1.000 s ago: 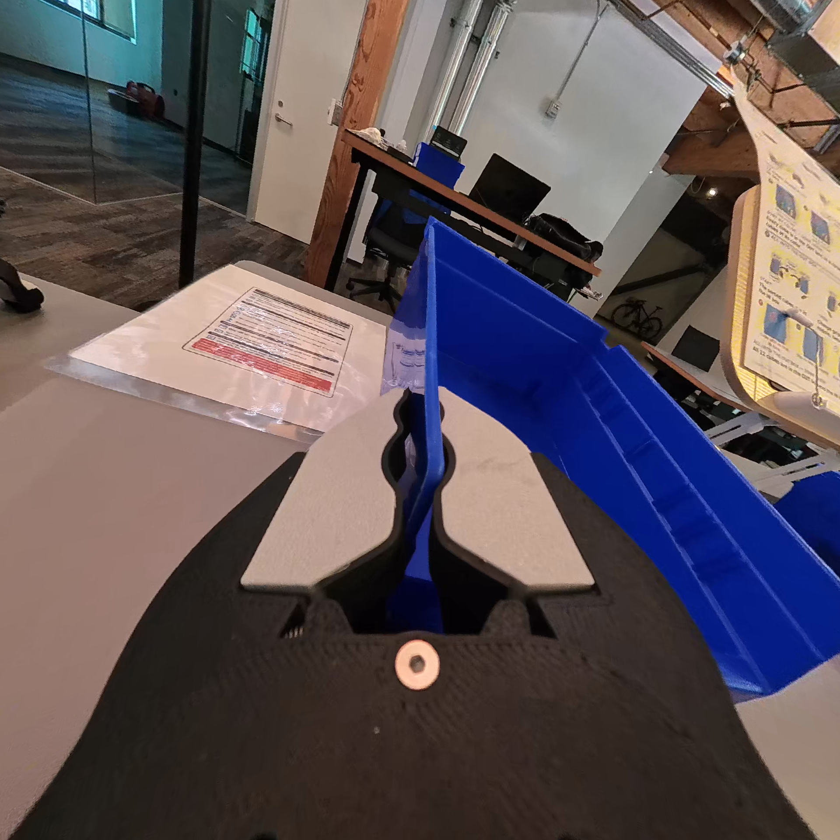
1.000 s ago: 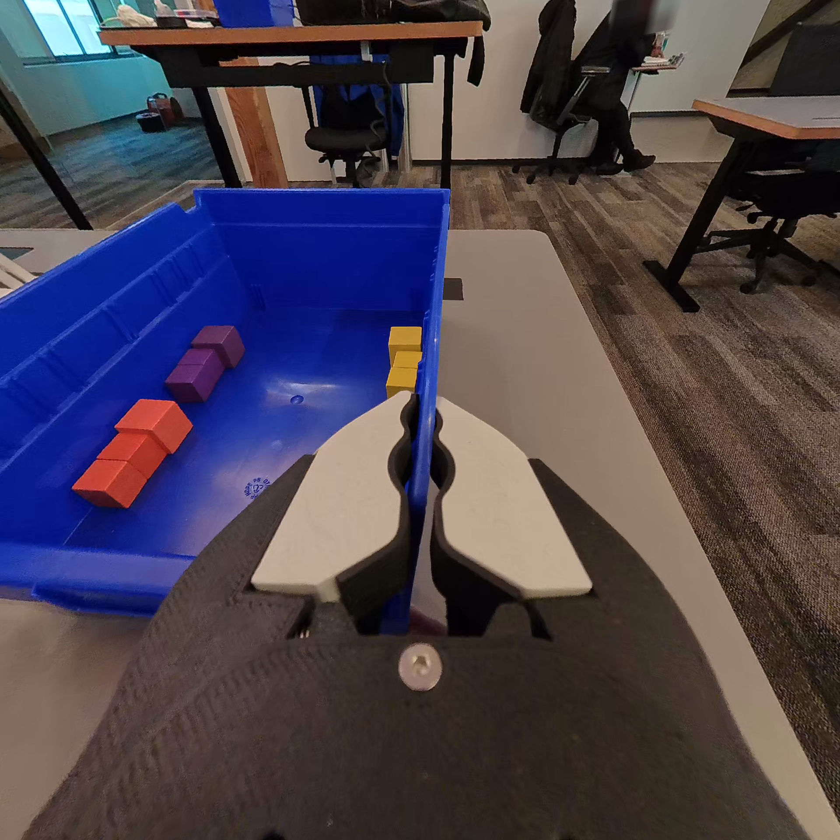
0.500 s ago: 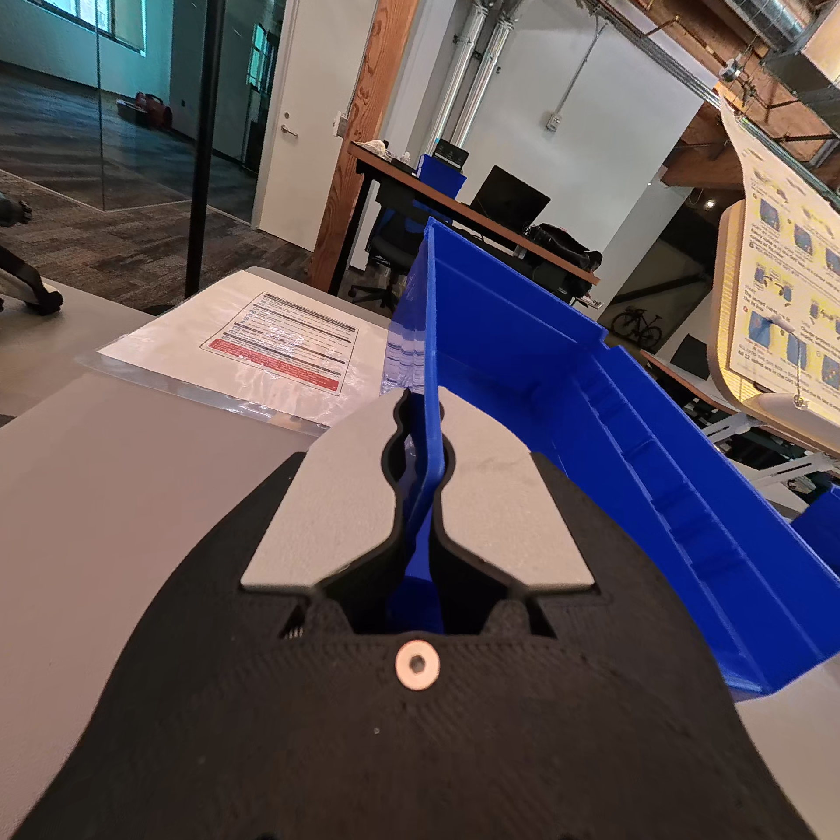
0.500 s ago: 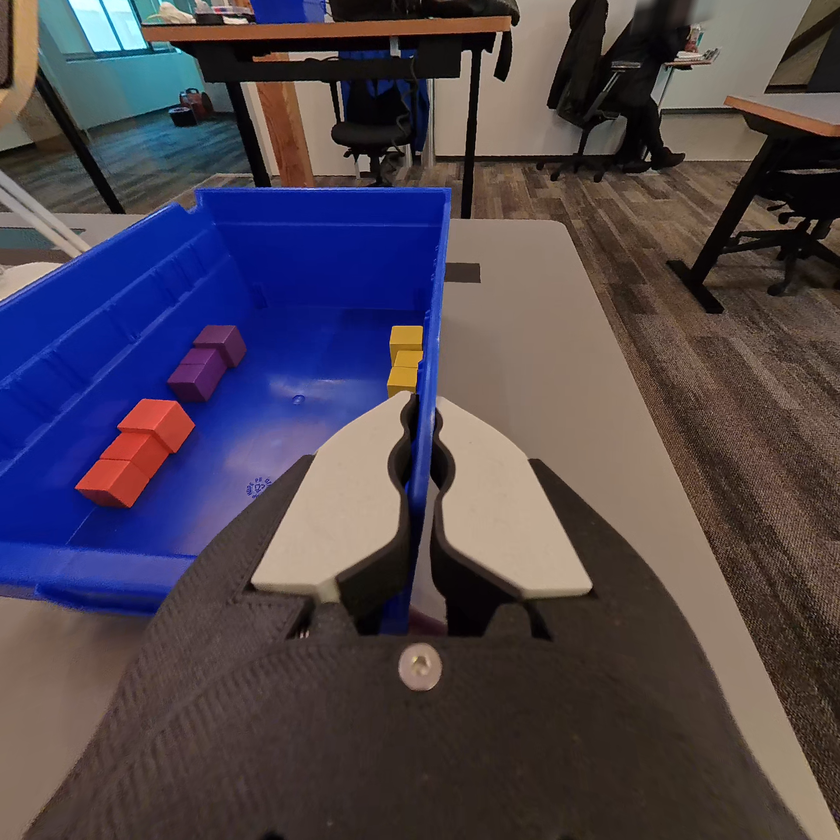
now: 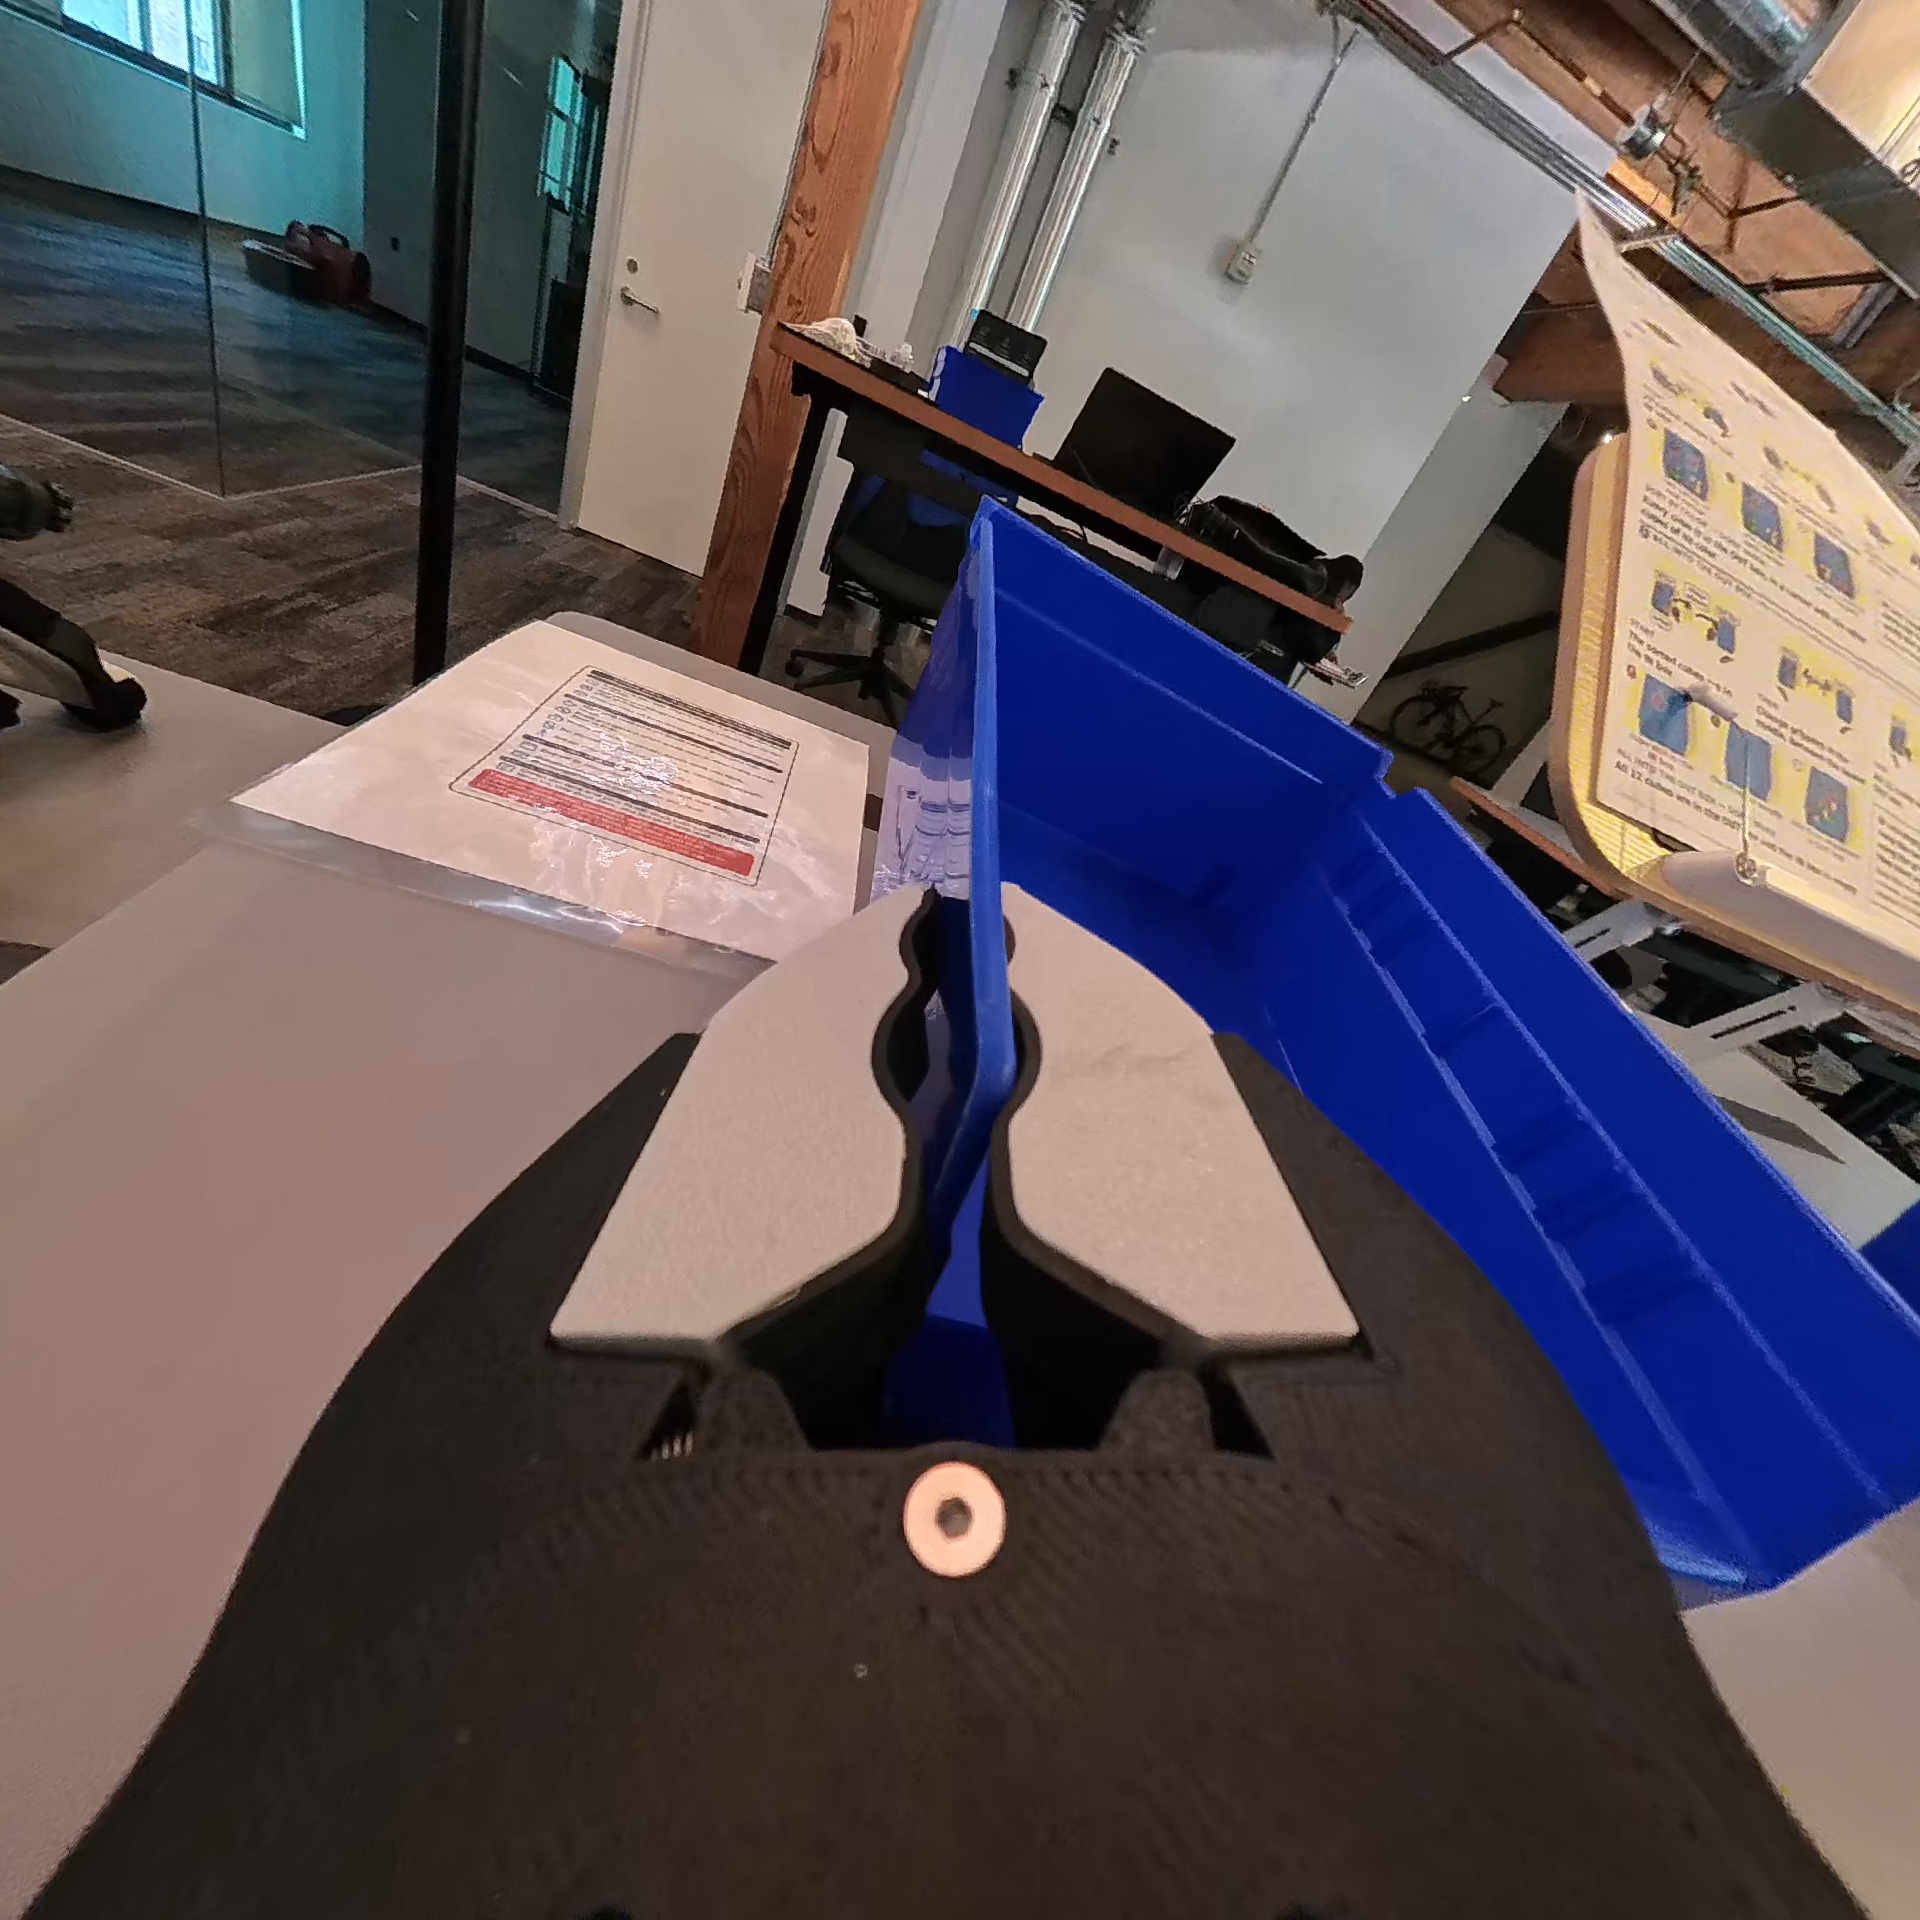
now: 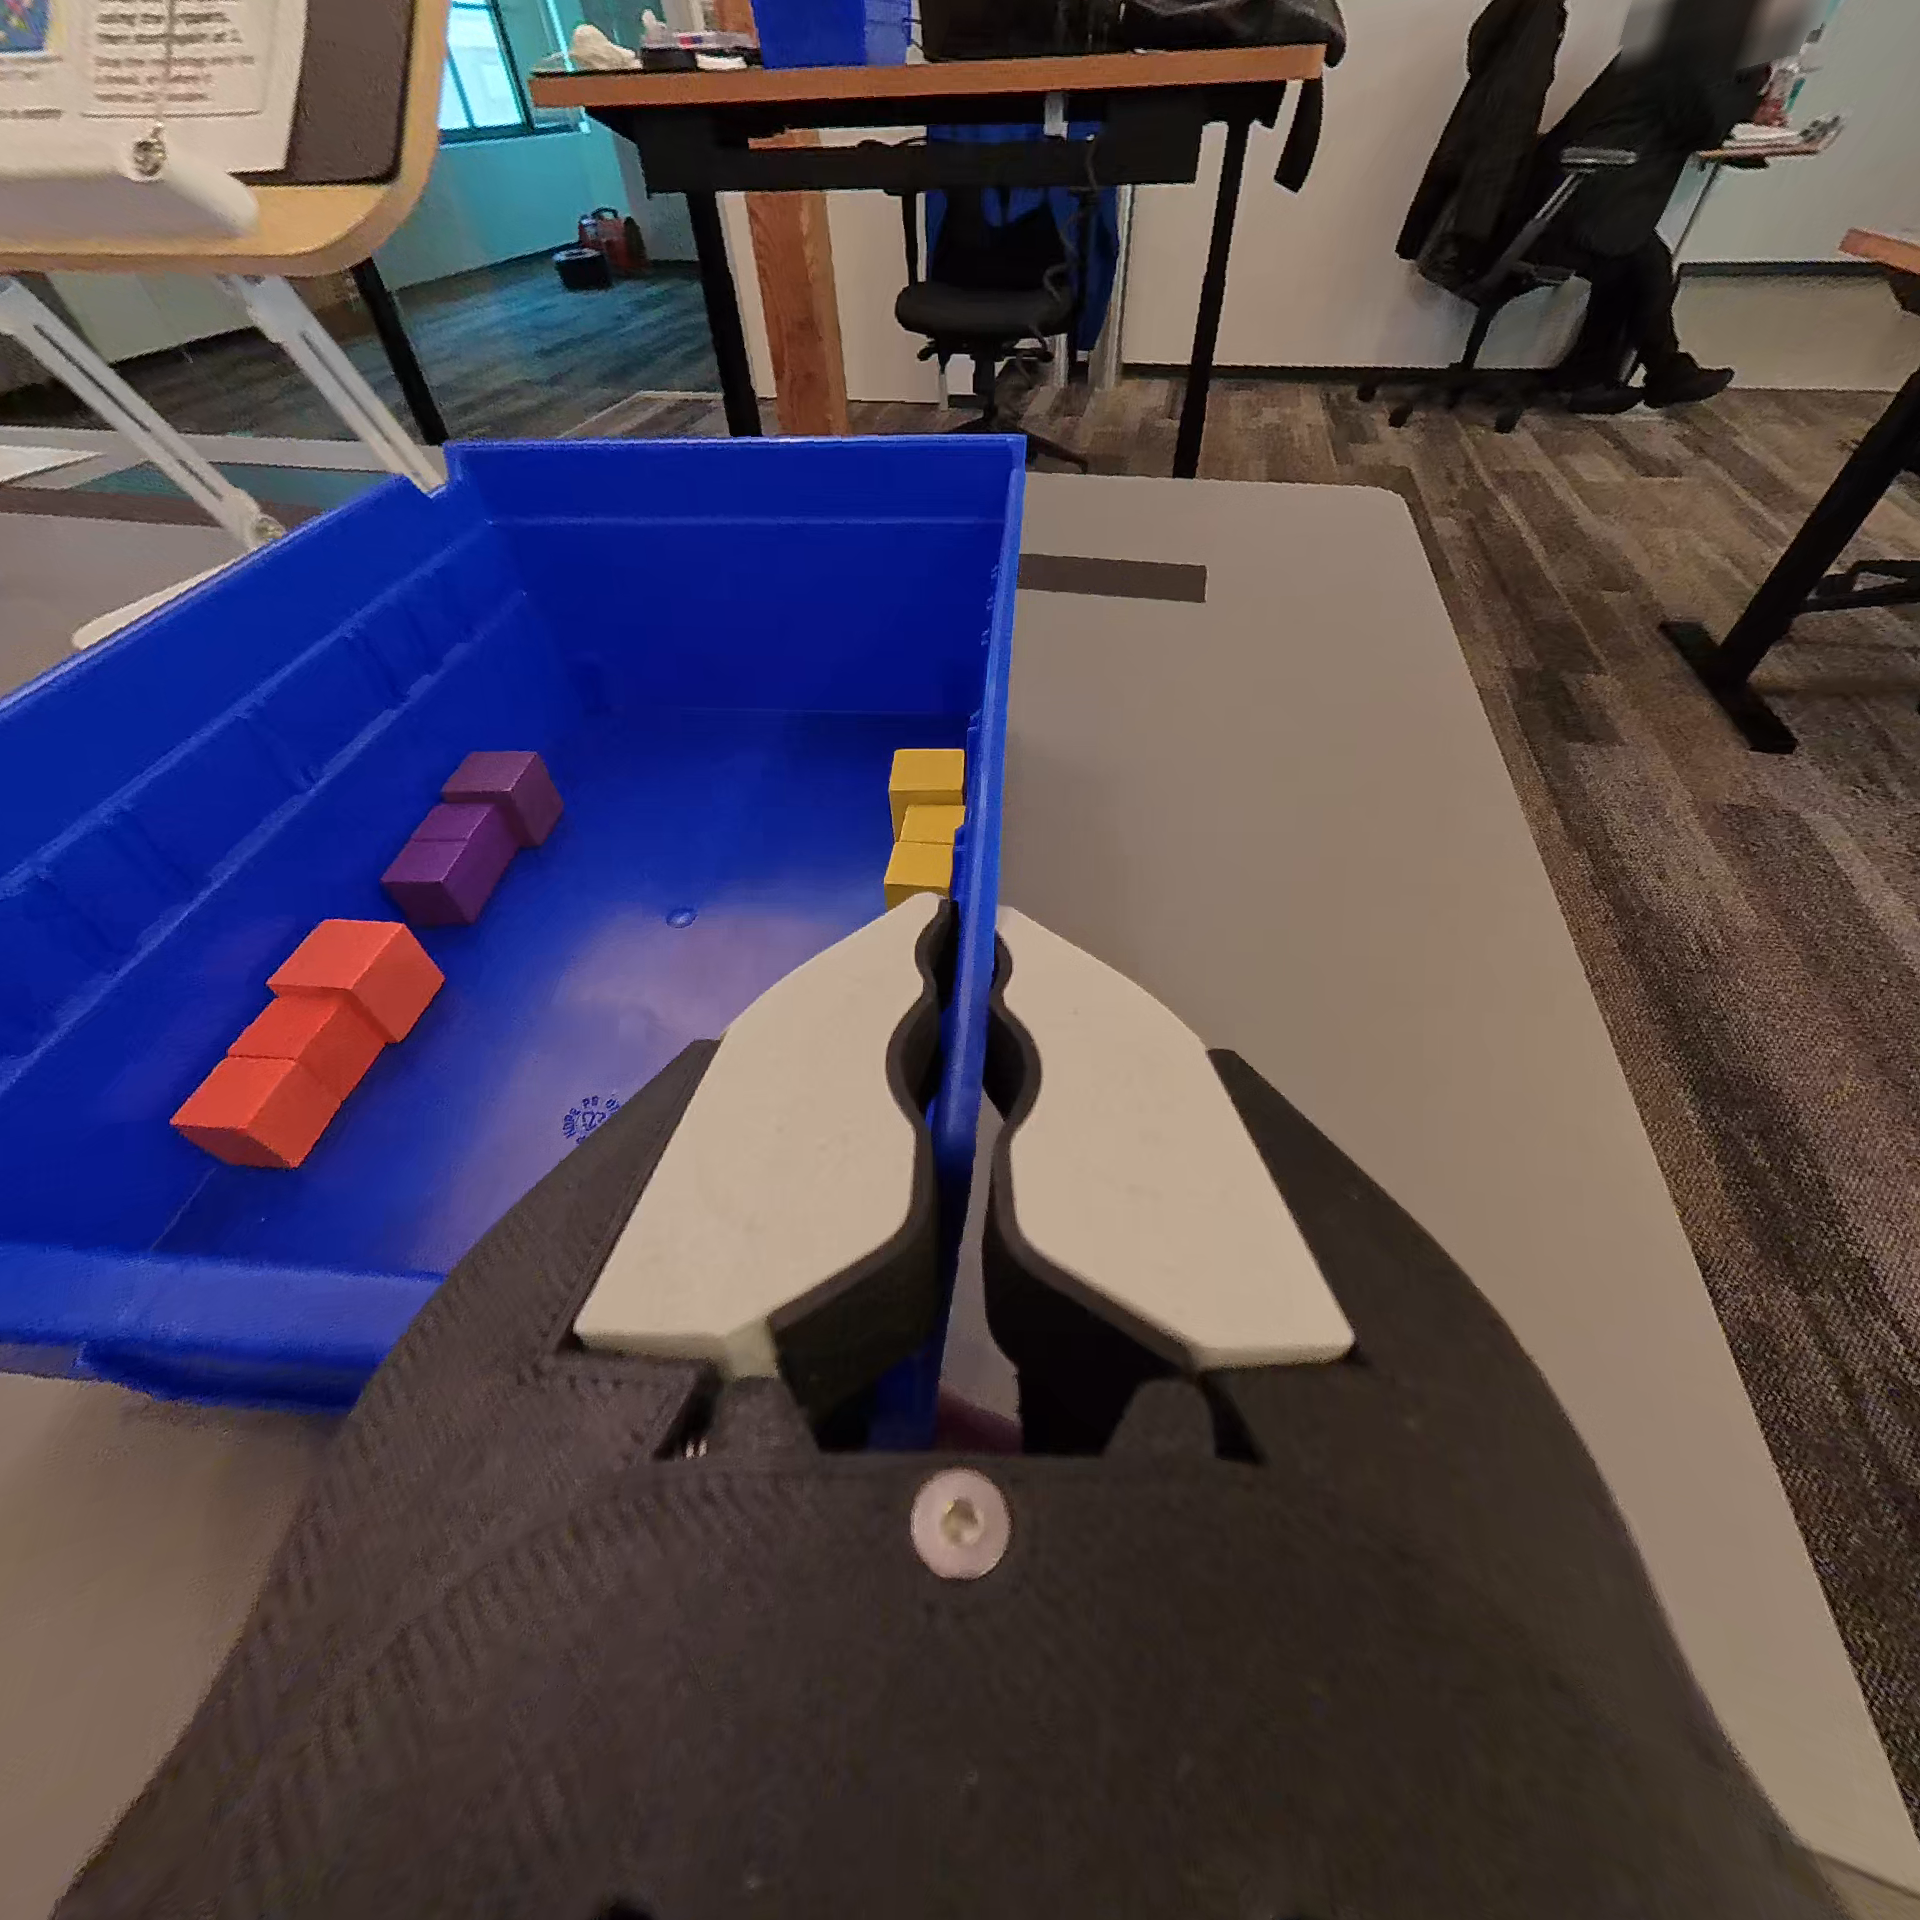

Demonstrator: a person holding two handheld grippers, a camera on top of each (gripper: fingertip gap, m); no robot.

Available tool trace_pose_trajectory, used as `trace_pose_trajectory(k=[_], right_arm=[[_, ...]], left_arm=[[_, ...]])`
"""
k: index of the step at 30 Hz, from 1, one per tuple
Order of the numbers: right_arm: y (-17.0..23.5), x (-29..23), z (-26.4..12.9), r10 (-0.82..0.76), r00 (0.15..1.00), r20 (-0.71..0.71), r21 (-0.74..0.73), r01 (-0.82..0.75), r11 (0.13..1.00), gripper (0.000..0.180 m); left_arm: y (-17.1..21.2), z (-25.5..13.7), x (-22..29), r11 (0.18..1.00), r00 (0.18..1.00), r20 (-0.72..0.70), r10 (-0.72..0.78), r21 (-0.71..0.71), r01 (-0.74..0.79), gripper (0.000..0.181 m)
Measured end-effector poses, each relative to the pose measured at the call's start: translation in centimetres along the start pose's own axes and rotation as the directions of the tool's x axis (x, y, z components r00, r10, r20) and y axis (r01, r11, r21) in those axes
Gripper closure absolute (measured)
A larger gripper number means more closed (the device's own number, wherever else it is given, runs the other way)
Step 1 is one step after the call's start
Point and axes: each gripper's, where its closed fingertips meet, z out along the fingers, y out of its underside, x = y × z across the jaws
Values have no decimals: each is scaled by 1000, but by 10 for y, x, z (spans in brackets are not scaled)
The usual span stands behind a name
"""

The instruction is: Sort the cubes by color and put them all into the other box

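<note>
In the left wrist view my left gripper [image 5: 961, 914] is shut on the thin left wall of a blue box [image 5: 1195, 790]. Its pads press on both sides of the wall. The floor of that box is hidden. In the right wrist view my right gripper [image 6: 971, 914] is shut on the right wall of a blue box [image 6: 727, 561]. Inside it lie three red cubes [image 6: 312, 1039] and three purple cubes [image 6: 473, 831] along the left side. Three yellow cubes [image 6: 925, 821] lie against the right wall, just ahead of my fingertips.
A laminated sheet [image 5: 623, 769] lies on the grey table left of the left box. A tilted board with an instruction sheet [image 5: 1766, 644] stands at the right. A black tape strip [image 6: 1112, 577] marks the table beyond the right box. The table edge [image 6: 1558, 935] runs along the right. The left gripper's tips are roughly 85 centimetres from the right gripper's.
Both grippers stay shut on their box walls. Both views have swung: the sheet has drifted right in the left view, and the board stand has come into the right view at top left.
</note>
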Motion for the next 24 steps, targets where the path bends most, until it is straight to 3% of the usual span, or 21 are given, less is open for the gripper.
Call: trace_pose_trajectory(k=[24], right_arm=[[10,-70,-34,-46,984,174,-1,46,999,177]], left_arm=[[2,-66,3,1000,1000,14,-8,31,8,176]])
